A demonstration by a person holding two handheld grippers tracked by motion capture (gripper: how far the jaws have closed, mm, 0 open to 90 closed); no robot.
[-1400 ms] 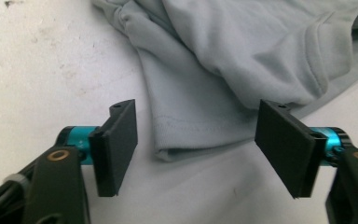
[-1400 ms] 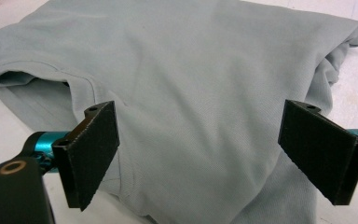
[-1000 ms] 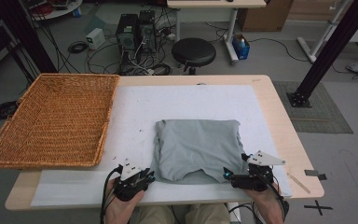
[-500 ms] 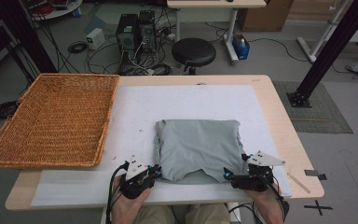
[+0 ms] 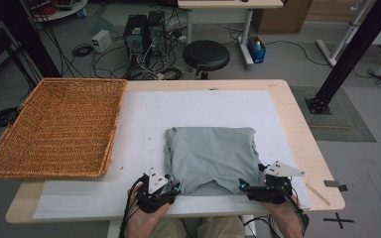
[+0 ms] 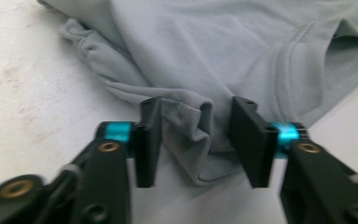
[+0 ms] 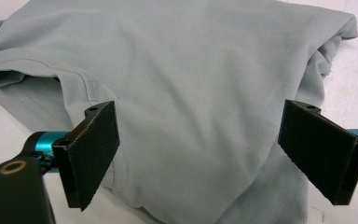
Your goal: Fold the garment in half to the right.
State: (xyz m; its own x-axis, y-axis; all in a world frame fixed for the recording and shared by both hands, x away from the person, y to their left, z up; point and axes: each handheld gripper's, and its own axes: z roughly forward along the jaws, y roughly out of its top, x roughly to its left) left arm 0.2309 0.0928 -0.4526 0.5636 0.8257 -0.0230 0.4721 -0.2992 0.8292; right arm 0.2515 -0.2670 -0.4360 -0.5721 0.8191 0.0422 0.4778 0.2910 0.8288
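A wicker basket [image 5: 54, 129] sits at the table's left edge. Right of it, a grey folded shirt [image 5: 211, 156] lies flat on the white mat [image 5: 144, 114], near the person's side, neckline toward the near edge; its fabric is smooth with bunched folds at the corners. No brand, label or writing can be read on it. The left gripper [image 6: 196, 135] has moved in to the shirt's near left corner since a second ago, jaws narrowly apart around a ribbed fold. The right gripper [image 7: 200, 154] is unmoved at the near right corner, jaws wide over the cloth
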